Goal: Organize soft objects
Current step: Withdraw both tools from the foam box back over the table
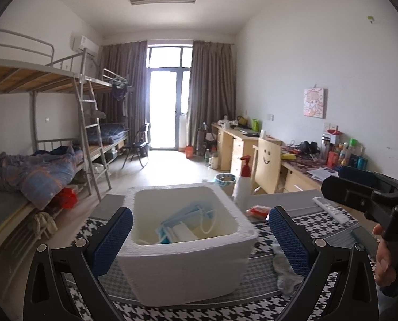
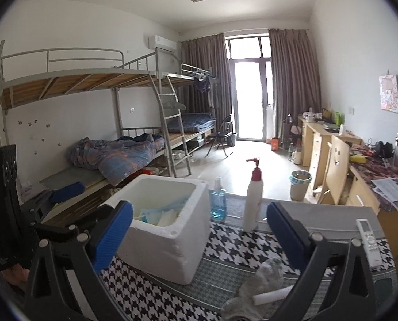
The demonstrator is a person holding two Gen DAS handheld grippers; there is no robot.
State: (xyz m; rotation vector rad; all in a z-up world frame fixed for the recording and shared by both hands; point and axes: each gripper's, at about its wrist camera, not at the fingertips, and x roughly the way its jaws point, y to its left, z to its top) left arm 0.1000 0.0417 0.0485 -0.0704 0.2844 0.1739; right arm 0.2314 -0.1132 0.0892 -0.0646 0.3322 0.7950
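Foam box (image 1: 185, 254): on checked cloth (image 2: 225, 243), face masks (image 1: 183, 224) inside | left gripper (image 1: 199, 236): fingers apart, straddling box | right gripper (image 2: 199, 236): fingers apart, empty | grey rag (image 2: 263, 281): beside box

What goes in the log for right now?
left gripper: open | right gripper: open | masks: in box | cloth: on table
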